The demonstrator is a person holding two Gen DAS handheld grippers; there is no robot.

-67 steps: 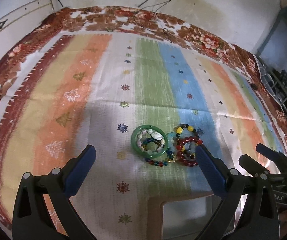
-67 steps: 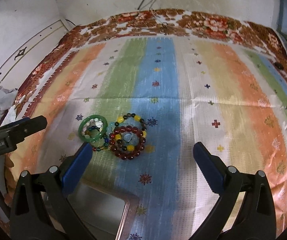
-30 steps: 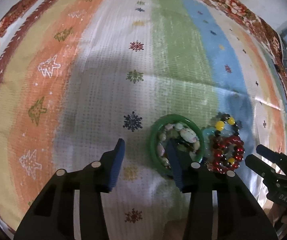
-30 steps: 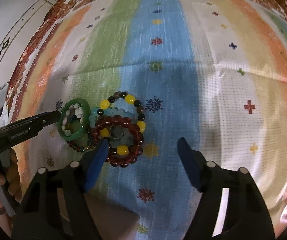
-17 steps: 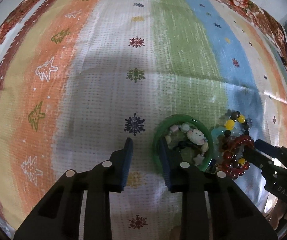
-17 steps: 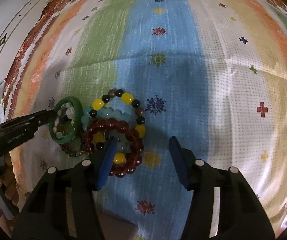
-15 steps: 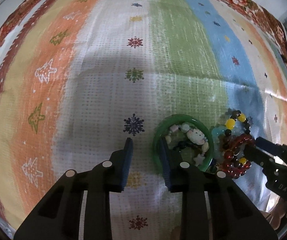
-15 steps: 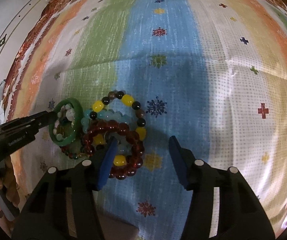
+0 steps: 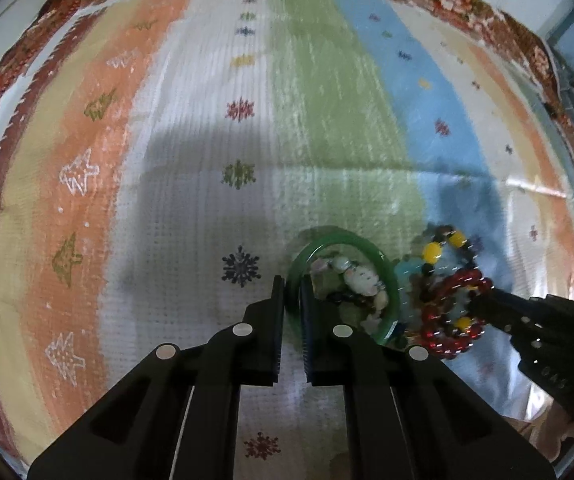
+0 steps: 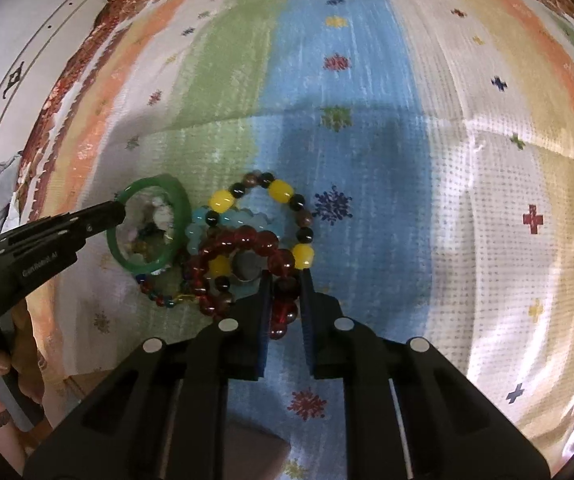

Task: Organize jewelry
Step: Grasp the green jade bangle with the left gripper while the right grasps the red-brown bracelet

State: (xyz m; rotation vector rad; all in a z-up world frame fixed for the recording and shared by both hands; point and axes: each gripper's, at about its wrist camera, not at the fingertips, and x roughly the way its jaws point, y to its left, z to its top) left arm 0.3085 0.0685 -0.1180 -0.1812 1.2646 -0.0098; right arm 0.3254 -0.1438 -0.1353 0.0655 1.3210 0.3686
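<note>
- A striped cloth (image 9: 191,168) in orange, white, green and blue, dotted with snowflakes and trees and edged in red-brown flowers, fills both views.
- A pale wall (image 10: 27,32) shows at upper left of the right wrist view.
- Left gripper (image 9: 293,300) is pinched narrowly on the green bangle (image 9: 387,276), lower centre.
- Right gripper (image 10: 285,284) clamps the red bead bracelet (image 10: 255,238) at centre, among other beaded bracelets.

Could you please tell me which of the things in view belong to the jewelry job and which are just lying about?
Job:
green bangle, in left gripper
red bead bracelet, in right gripper
yellow-and-black bead bracelet
pale blue bead bracelet

Lying about:
striped cloth
</note>
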